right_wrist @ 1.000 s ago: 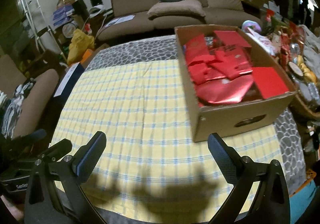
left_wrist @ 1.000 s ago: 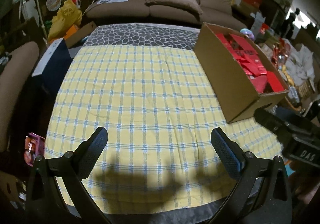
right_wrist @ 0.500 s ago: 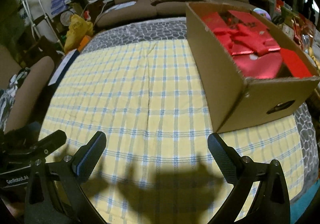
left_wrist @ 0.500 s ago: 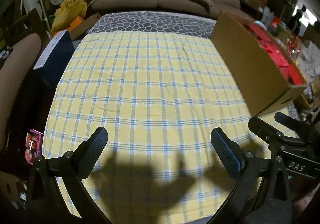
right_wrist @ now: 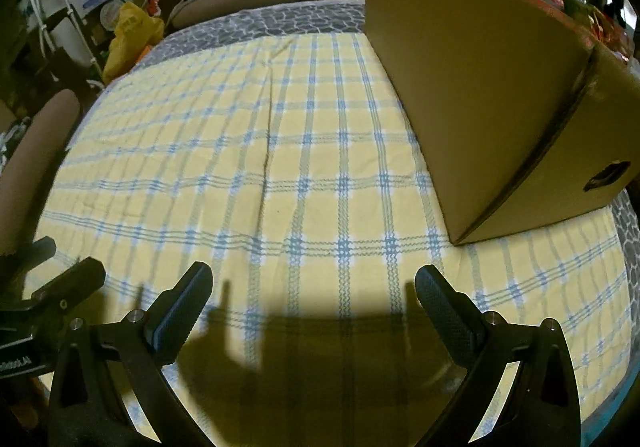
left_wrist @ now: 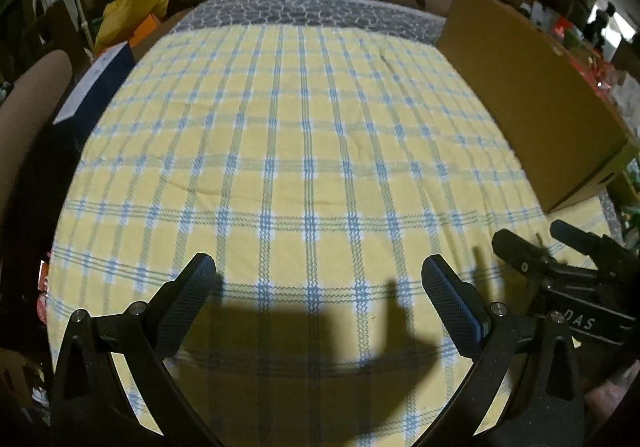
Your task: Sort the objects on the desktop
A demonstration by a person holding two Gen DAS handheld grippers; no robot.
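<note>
The left gripper [left_wrist: 320,279] and the right gripper [right_wrist: 314,279] are both held low and level, side by side, each with its jaws spread wide and gripping nothing.

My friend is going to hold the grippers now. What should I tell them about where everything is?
Left gripper: open, holding nothing, low over the yellow checked cloth.
Right gripper: open, holding nothing, also low over the cloth, with the left one just beside it.
The cardboard box stands on the cloth to the right, ahead of the right gripper. From this low angle only a sliver of red shows at its top edge, so what is in it cannot be told.
Done: nothing that can be seen. No loose things lie on the visible cloth.
Left: look into the box and start the sorting, probably with the right gripper since it is nearer.
</note>
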